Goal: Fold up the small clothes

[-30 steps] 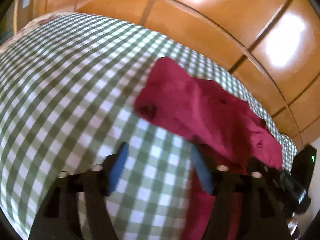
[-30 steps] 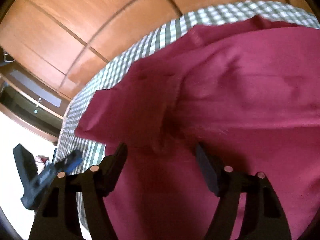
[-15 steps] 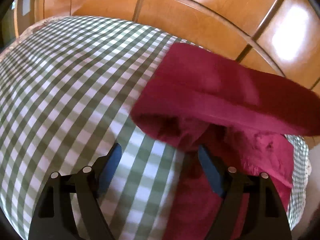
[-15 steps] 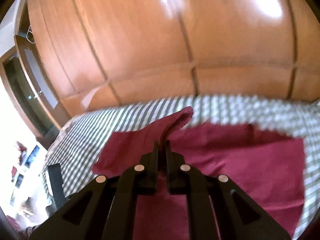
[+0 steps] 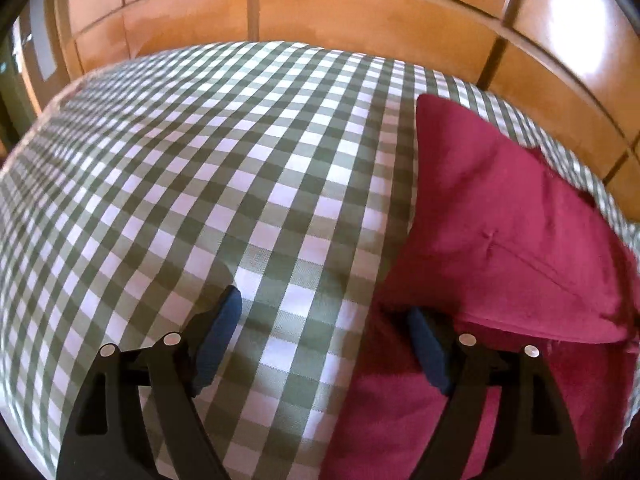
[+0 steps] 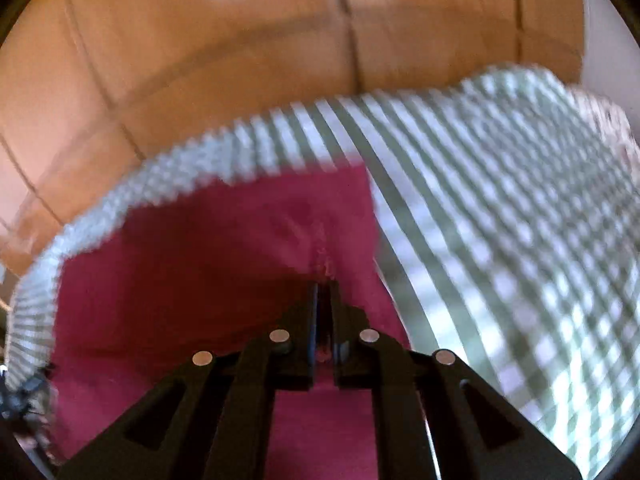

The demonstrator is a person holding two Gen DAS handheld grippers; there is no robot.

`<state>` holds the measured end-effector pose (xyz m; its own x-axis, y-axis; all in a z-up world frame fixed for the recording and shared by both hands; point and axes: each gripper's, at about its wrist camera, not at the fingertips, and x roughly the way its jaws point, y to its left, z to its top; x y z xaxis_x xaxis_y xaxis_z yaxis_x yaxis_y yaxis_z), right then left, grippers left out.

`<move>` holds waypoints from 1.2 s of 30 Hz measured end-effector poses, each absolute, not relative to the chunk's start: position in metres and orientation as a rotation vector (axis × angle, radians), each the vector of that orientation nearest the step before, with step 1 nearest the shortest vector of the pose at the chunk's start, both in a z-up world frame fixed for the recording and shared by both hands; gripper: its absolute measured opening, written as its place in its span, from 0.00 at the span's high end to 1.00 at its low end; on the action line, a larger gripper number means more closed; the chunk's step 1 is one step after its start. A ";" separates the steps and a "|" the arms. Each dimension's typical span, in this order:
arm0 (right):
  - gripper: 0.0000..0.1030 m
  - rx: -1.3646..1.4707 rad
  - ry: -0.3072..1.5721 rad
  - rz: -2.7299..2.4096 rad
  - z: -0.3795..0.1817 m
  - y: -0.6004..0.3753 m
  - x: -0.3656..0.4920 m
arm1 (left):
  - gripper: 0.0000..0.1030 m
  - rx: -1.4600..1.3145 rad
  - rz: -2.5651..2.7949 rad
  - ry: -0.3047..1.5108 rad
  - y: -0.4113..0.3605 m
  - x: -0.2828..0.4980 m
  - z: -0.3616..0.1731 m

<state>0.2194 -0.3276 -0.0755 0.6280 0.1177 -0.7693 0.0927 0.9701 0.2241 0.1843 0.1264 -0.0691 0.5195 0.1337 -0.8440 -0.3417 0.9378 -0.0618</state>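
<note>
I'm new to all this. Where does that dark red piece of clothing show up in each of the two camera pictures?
Left wrist view: the dark red garment fills the right side, partly folded over itself, beside the open left gripper.
Right wrist view: it fills the lower left and centre, pinched in the shut right gripper.
Shared landmark: the green checked cloth under it.

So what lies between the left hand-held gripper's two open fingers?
In the left wrist view, mostly bare green-and-white checked tablecloth; the crimson fabric garment reaches only the right finger.
</note>
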 end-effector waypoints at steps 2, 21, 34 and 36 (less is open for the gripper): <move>0.96 0.257 0.869 0.010 -0.076 -0.326 0.214 | 0.23 -0.221 0.284 0.987 0.126 0.183 -0.070; 0.42 0.170 0.830 0.168 -0.032 -0.261 0.229 | 0.23 -0.189 -0.063 0.756 0.078 0.225 0.010; 0.27 0.094 0.837 0.098 -0.080 -0.256 0.254 | 0.35 -0.156 -0.009 0.886 0.077 0.292 -0.065; 0.26 0.093 0.833 0.101 -0.081 -0.257 0.254 | 0.35 -0.168 0.030 0.892 0.077 0.283 -0.063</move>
